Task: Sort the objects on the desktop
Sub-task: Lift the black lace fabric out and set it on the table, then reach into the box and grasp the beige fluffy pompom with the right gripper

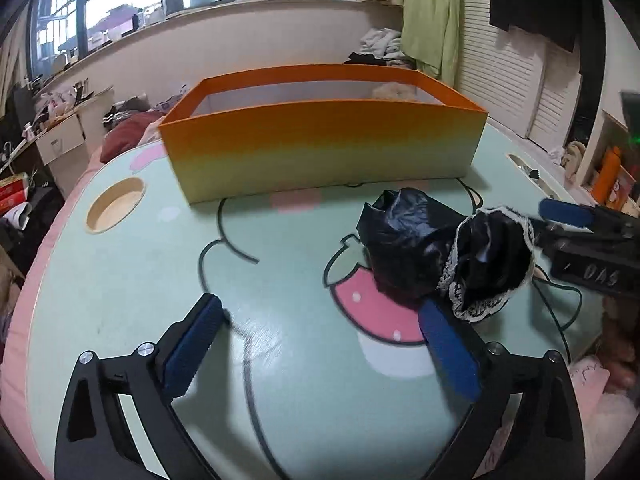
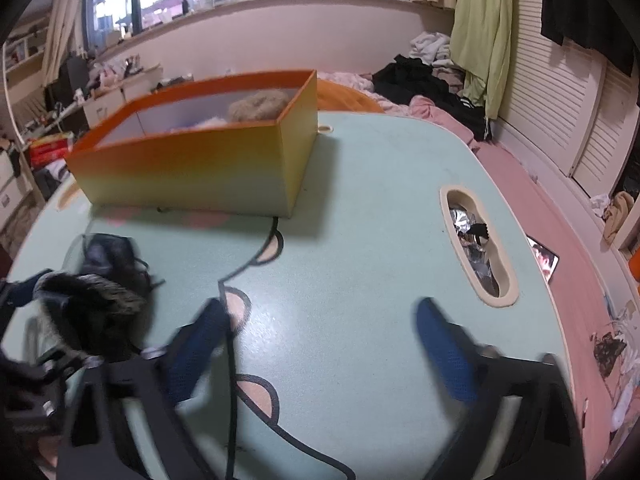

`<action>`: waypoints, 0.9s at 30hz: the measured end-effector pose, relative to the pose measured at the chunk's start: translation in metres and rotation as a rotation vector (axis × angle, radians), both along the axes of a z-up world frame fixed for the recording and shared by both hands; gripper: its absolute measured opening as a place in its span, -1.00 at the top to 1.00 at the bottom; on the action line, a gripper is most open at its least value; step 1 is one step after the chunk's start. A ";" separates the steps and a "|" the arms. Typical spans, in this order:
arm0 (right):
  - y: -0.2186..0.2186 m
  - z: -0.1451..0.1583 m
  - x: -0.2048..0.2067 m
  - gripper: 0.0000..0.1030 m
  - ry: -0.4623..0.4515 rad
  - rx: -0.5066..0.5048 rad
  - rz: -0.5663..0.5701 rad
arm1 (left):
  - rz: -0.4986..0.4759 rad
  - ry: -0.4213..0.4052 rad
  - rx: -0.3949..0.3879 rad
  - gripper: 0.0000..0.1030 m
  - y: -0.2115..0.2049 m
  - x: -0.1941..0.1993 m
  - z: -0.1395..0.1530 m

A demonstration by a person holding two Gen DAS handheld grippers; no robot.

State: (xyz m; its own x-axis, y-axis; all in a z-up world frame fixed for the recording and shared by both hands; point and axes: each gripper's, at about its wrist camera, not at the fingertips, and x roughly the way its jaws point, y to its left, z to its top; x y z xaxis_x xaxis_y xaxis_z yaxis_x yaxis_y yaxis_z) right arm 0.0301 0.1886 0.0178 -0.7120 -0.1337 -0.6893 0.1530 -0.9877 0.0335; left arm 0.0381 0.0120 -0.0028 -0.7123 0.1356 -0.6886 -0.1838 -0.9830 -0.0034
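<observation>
- Left gripper (image 1: 324, 320): jaws spread wide, nothing between the blue pads; bare table beneath.
- Right gripper (image 2: 320, 320): jaws apart, empty, over open tabletop; its view is motion-blurred.
- Black lace-trimmed fabric item (image 1: 490, 264): crumpled, glossy, white lace edging; lies on the table just beyond the left gripper's right pad, beside a black crumpled bag (image 1: 404, 240). Whether the pad touches it cannot be told.
- Orange-to-yellow box (image 1: 320, 140): open-topped, at the table's far side; a beige fluffy item (image 2: 258, 106) sits inside.
- Table (image 1: 140, 280): mint green, cartoon print; a round recess (image 1: 116, 206) at left and an oval slot (image 2: 478, 246) at right; centre unobstructed.
</observation>
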 end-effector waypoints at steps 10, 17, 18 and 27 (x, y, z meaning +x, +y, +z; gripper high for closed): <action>-0.009 0.086 -0.069 0.51 -0.064 -0.237 0.180 | -0.017 0.015 -0.002 -0.95 -0.002 0.003 -0.001; -0.080 0.080 -0.139 0.40 -0.064 0.072 0.155 | -0.024 0.014 -0.001 -0.96 0.001 0.004 0.000; -0.090 0.073 -0.146 0.31 -0.061 0.134 0.158 | -0.026 0.014 -0.001 -0.96 0.000 0.004 0.001; -0.091 0.032 -0.177 0.32 -0.126 0.210 0.140 | -0.036 0.013 -0.003 -0.96 0.001 0.003 0.002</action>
